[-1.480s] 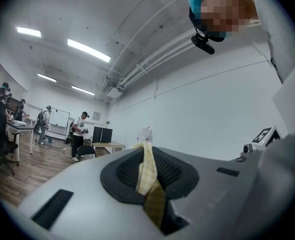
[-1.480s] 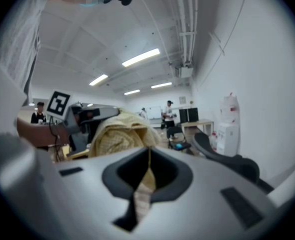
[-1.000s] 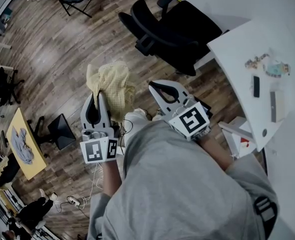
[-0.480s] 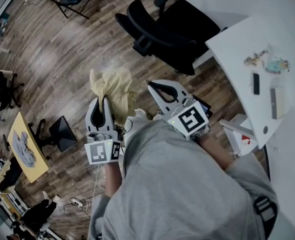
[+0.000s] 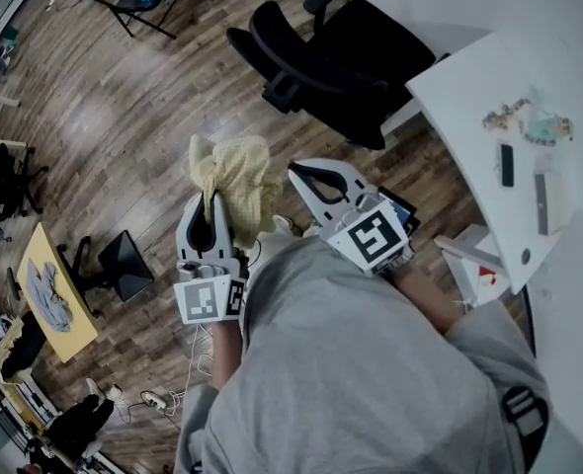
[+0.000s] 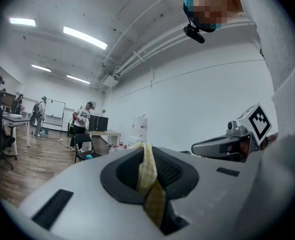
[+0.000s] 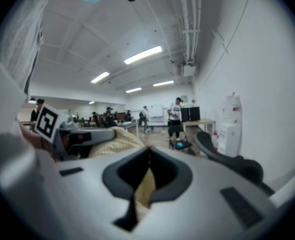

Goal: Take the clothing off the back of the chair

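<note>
Left gripper [image 5: 209, 205]: pointing level, fingers [image 6: 87, 181] narrow, clamped on a strip of the yellow checked garment [image 5: 234, 171]. In the left gripper view, strip running up between the pads to the tips. In the head view, rest of the garment bunched in a loose heap past the tips, hanging over the wood floor [image 5: 104, 107]. Off the black office chair [image 5: 336, 52], apart from it, below and left of it in the head view.

Right gripper [image 5: 298, 172]: just beside the garment on its right, tipped slightly down, fingers [image 7: 212, 186] closed tip to tip. Pale yellowish patch in the gap behind the tips in the right gripper view; cannot tell whether cloth or floor.

The 2 grippers side by side, near each other, marker cubes toward the person's grey sleeves [image 5: 371, 363].

Chair next to the white bench [image 5: 469, 87] at right. On the bench: a dark flat bar [image 5: 506, 169] and a few small items, too small to name.

Small yellow table [image 5: 69, 314] at the left edge, grey cloth [image 5: 44, 286] lying on it.

People standing far down the room [image 7: 175, 115] in the right gripper view.
</note>
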{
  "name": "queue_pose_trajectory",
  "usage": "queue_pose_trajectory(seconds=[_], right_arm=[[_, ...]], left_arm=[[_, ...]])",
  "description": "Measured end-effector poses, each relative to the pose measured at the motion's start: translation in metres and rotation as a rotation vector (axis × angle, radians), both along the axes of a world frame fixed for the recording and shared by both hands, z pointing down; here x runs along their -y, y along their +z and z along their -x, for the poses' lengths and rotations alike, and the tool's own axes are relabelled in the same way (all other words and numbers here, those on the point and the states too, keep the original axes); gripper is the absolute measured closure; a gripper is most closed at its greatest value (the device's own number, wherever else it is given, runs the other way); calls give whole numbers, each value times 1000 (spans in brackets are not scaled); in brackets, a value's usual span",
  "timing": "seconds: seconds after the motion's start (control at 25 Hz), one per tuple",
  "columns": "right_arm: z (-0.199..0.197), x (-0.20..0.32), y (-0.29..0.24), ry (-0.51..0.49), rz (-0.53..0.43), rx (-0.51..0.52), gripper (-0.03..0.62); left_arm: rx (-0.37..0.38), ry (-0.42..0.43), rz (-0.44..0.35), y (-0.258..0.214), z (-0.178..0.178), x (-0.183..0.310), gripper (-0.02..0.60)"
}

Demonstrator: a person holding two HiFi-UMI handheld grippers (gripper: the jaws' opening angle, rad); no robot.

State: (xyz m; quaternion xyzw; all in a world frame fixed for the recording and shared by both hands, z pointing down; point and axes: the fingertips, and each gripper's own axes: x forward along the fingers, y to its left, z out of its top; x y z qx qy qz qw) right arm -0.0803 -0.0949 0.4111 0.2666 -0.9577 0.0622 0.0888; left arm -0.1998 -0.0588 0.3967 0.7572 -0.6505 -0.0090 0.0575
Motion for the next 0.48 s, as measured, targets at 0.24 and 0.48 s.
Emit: queue_pose_trajectory(seconds=[0.24,0.48], right_arm=[[-1,2,1,-5,2,-3,560],[-4,4,4,-6,1,-11,560]], left_arm=[[6,0,-2,-2,-2,4,511],[8,4,0,0,-6,8,511]])
